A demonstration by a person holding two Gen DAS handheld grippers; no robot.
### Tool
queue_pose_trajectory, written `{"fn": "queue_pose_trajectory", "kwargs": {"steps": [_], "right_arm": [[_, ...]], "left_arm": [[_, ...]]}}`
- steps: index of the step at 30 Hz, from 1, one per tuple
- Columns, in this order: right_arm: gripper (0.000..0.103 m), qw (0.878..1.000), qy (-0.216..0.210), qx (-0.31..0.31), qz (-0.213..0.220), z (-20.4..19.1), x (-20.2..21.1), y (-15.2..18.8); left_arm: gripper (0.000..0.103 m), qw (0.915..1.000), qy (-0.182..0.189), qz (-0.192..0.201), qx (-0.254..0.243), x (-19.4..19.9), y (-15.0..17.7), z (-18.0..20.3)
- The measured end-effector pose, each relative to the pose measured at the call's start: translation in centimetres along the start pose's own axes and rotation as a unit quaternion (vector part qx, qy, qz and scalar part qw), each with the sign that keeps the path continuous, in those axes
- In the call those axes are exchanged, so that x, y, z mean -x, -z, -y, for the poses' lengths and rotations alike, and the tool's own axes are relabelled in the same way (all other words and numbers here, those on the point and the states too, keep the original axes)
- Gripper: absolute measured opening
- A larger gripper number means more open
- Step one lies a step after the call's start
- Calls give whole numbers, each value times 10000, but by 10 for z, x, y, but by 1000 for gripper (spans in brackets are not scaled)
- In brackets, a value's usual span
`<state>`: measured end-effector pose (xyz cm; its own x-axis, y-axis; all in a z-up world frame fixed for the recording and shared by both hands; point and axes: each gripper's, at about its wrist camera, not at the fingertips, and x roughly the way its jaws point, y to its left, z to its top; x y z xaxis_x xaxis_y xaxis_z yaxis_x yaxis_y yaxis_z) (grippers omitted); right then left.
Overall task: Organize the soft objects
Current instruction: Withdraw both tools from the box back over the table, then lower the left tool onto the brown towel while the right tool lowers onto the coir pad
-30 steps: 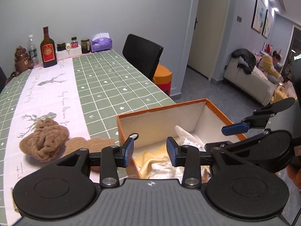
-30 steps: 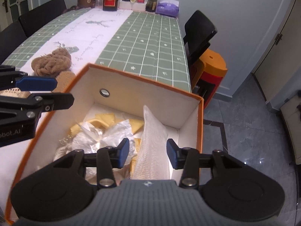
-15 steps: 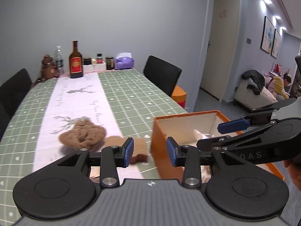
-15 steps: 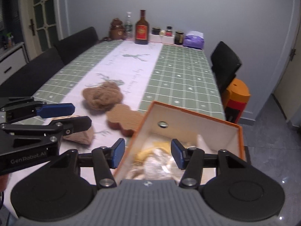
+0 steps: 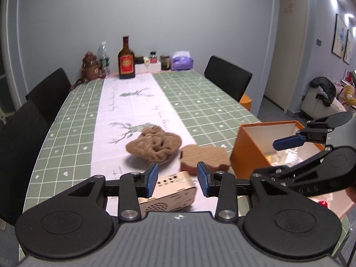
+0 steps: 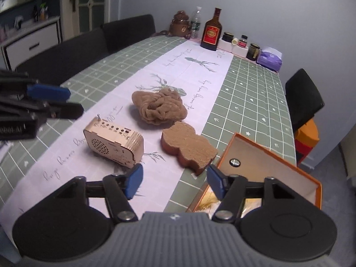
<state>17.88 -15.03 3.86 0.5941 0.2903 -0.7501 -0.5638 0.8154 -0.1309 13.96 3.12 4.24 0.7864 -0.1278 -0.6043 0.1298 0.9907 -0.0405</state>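
A crumpled brown cloth [image 5: 153, 143] [image 6: 159, 106] lies on the white table runner. A flat brown bear-shaped sponge [image 5: 205, 158] [image 6: 189, 148] lies beside it, next to an orange box [image 5: 255, 149] [image 6: 278, 171] holding pale crumpled wrappings. My left gripper [image 5: 177, 179] is open and empty, just above a small wooden radio [image 5: 169, 190] [image 6: 113, 142]. My right gripper [image 6: 174, 181] is open and empty, in front of the sponge and left of the box; it also shows in the left wrist view [image 5: 289, 143].
A bottle [image 5: 126, 60], jars, a tissue box [image 5: 182, 61] and a brown plush bear [image 5: 90, 66] stand at the table's far end. Black chairs [image 5: 227, 77] line both sides. The left gripper shows at the left edge of the right wrist view [image 6: 53, 100].
Both grippers have swung left, away from over the orange box toward the cloth, sponge and radio. The radio has come into view. Both stay open and empty.
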Motion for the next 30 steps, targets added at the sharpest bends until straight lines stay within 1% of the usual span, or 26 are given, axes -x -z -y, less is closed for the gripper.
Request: {"fn": "queue_pose_trajectory", "kwargs": {"steps": [3,4,5,9,10,12,13,16,17,19,21,23,25,27,30], "right_arm": [[66,9997,-11,220,-140,1,-14,-11],[66,9994,-37,274,-188,3,-20,-15],[66,9992,-50,310,-242,5,-26,-19],[67,9975,-68,515,-479,13,-52,-35],[67,9969,-51,577,-530,14,-58,-39],[74,9951,-86,740,-644,18,-73,-46],[76,9940,-104,822,-719,20,-81,-50],[76,9899,-144,1048,-949,27,-108,-59],[76,9883,-162,1108,-1033,29,-116,-61],[79,9851,-218,1214,-1200,34,-133,-65],[85,9815,-315,1331,-1337,37,-147,-68],[85,9784,-370,1439,-1438,38,-159,-70],[87,9752,-410,1512,-1564,40,-170,-73],[89,9718,-488,1532,-1727,42,-180,-75],[89,9682,-499,1496,-1944,46,-196,-77]], "left_arm": [[45,9999,-18,-121,89,-11,-7,-14],[49,9998,-31,-169,106,-16,-10,-18],[51,9997,-42,-225,114,-21,-13,-20],[54,9987,31,-498,28,-48,-24,-28],[56,9985,-1,-551,-38,-55,-27,-28],[60,9976,-8,-673,-179,-71,-34,-26],[64,9970,39,-749,-202,-81,-36,-25],[74,9946,268,-978,-226,-111,-43,-25],[75,9937,293,-1061,-236,-120,-45,-25],[76,9919,246,-1209,-291,-139,-47,-25],[77,9902,179,-1342,-345,-158,-49,-26],[79,9877,194,-1524,-301,-175,-51,-29],[82,9846,324,-1704,-232,-190,-51,-31],[83,9818,416,-1848,-166,-204,-51,-34],[83,9796,254,-1992,-83,-219,-50,-37]]}}
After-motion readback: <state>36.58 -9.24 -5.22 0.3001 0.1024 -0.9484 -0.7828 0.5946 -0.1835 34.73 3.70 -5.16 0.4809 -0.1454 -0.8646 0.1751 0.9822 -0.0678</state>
